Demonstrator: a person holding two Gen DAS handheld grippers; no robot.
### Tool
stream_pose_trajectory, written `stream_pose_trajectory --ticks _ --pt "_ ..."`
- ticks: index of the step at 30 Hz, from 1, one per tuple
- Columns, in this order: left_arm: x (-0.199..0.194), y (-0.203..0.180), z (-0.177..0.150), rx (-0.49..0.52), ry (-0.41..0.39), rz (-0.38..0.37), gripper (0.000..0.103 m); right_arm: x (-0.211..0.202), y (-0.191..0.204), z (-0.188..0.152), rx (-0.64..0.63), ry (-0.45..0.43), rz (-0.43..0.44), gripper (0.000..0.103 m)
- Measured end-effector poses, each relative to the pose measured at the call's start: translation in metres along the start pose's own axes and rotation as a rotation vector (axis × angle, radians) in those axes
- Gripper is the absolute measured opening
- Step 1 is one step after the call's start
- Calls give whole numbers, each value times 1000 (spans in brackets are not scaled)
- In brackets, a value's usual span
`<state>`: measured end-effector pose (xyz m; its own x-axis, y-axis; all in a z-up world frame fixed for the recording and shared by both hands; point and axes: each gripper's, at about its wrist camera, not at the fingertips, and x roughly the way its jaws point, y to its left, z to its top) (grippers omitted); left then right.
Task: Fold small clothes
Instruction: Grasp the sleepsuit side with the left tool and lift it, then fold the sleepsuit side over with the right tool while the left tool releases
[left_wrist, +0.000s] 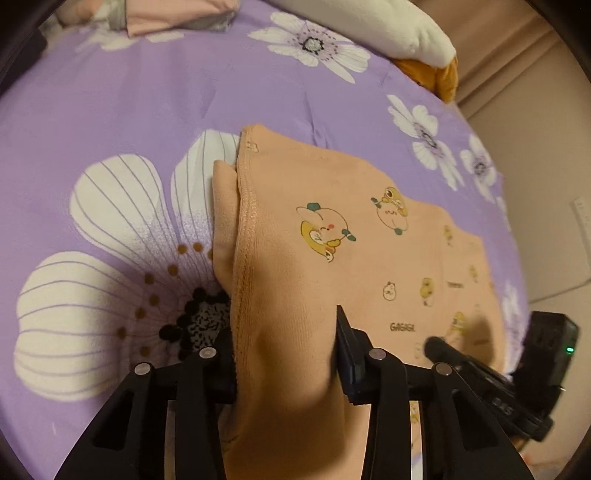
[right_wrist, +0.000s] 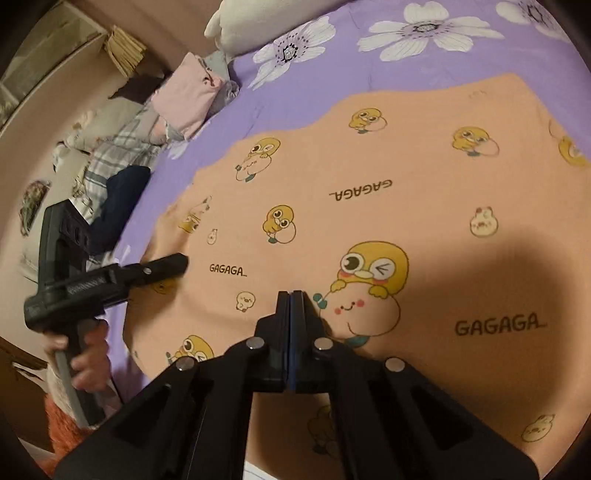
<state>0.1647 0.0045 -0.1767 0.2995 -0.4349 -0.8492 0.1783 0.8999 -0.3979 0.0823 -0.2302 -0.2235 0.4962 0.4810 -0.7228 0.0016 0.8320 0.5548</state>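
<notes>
Peach garment (right_wrist: 369, 206) on the bed (left_wrist: 129, 110), partly folded: left gripper (left_wrist: 284, 354) clamped on its doubled edge; right gripper (right_wrist: 290, 306) together, empty; further folds remain.

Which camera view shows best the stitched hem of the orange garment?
The left wrist view: the stitched hem of the orange garment runs down its folded left edge. The right wrist view shows only the flat printed cloth, no hem.

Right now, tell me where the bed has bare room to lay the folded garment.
Bare purple sheet lies left of the peach garment, between it and the pink folded clothes. A narrower bare strip runs beyond it toward the white pillow. It is crowded by the plaid and dark clothes at the bed's edge.
</notes>
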Motion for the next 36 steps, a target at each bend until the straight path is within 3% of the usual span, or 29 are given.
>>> stream_pose_trajectory --ticks 4,7,10,15,19,24,26,29,30,31,33,36 --pt "0 -3 0 -3 -16 18 38 -2 11 -6 -50 -23 -44 0" --pt "-4 12 4 -127 4 -86 38 -6 19 -9 -95 -40 -81 0" --pt "-5 10 12 -193 39 -166 36 -10 2 -2 -6 -21 -17 0" --pt "-14 -44 24 -126 27 -194 35 -18 -31 4 198 11 144 2" --pt "-12 -120 27 25 81 -275 35 -18 -32 5 235 33 186 6" --pt "-16 -159 25 74 149 -344 35 -20 -38 5 291 46 291 24" --pt "-25 -154 21 89 122 -328 41 -21 -45 4 351 52 345 35" --pt "-38 -130 12 69 29 -194 66 -21 -44 7 381 62 409 51" --pt "-41 -121 9 58 -1 -154 69 -22 -41 8 384 63 415 55" --pt "-44 -108 3 42 -44 -107 69 -23 -37 10 380 62 419 61" --pt "-45 -89 -4 9 -86 -76 69 -20 -25 14 358 79 428 63" --pt "-38 -59 -10 -83 -80 -99 69 -8 -8 25 325 104 449 63"
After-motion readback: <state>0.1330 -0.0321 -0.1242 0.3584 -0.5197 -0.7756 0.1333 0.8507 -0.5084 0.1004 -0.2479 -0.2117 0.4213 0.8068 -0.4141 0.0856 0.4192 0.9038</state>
